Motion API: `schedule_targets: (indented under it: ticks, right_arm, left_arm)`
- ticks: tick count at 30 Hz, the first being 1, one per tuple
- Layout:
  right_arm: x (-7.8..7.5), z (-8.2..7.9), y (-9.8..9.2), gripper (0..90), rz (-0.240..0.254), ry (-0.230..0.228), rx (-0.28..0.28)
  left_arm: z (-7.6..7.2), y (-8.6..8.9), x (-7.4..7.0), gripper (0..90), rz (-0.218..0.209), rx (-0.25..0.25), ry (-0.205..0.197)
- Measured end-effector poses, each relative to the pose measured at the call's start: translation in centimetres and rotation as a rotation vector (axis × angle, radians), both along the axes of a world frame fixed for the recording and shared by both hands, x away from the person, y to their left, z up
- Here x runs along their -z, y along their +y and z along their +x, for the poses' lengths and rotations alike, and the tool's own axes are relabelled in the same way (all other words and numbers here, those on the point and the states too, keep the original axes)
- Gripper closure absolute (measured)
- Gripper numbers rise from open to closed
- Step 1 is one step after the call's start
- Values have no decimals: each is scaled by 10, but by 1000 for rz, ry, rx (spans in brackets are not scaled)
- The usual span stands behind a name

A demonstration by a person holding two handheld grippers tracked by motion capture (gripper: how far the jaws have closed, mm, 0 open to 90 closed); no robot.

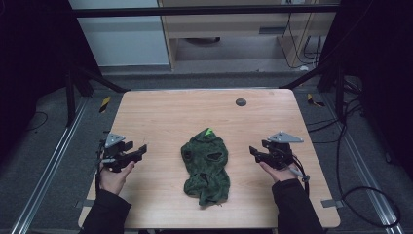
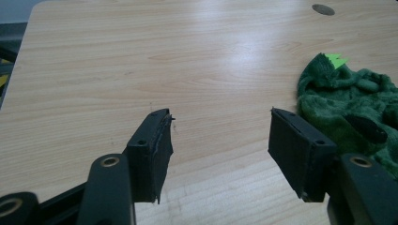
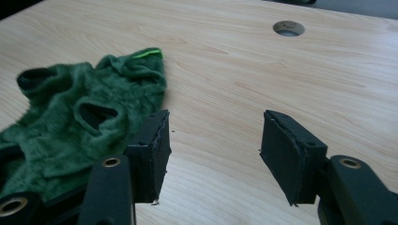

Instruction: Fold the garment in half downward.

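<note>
Both claws, left claw (image 1: 140, 149) and right claw (image 1: 253, 151), jaws apart, empty; green garment (image 1: 206, 165) between them, untouched.

A wooden table (image 1: 156, 112) with a round cable hole (image 1: 240, 102) stands on grey carpet (image 1: 44, 161).

Black tools (image 1: 141, 151), grey plates, dark sleeves (image 1: 104, 212).
</note>
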State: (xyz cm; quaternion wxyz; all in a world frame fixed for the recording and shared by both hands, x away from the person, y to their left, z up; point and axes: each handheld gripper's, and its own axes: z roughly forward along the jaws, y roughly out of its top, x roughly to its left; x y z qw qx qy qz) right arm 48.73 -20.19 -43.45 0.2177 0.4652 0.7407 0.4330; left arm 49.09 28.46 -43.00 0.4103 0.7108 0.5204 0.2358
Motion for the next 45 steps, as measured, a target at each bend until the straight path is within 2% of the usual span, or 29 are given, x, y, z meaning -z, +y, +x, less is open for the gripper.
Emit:
schedule_targets:
  ticks: [4,17,21,27,33,36,39,45]
  right_arm:
    - [-2,8,7,427,-8,-10,-8]
    - [-9,31,25,442,-6,11,-31]
    - [-9,38,30,453,-4,12,-36]
    - [-8,46,40,452,12,24,-44]
    - [-7,57,53,459,5,29,-59]
    - [-4,63,61,469,15,38,-65]
    - [2,67,65,473,6,57,-68]
    - [14,73,70,482,-6,83,-71]
  left_arm:
    - [7,-8,2,413,12,10,8]
    - [28,-40,0,417,35,61,11]
    - [35,-49,-1,429,29,75,15]
    - [46,-66,1,442,43,100,24]
    - [56,-82,4,450,44,128,38]
    - [61,-90,8,456,70,144,45]
    - [66,-97,11,467,60,160,63]
    - [72,-110,20,483,90,181,87]
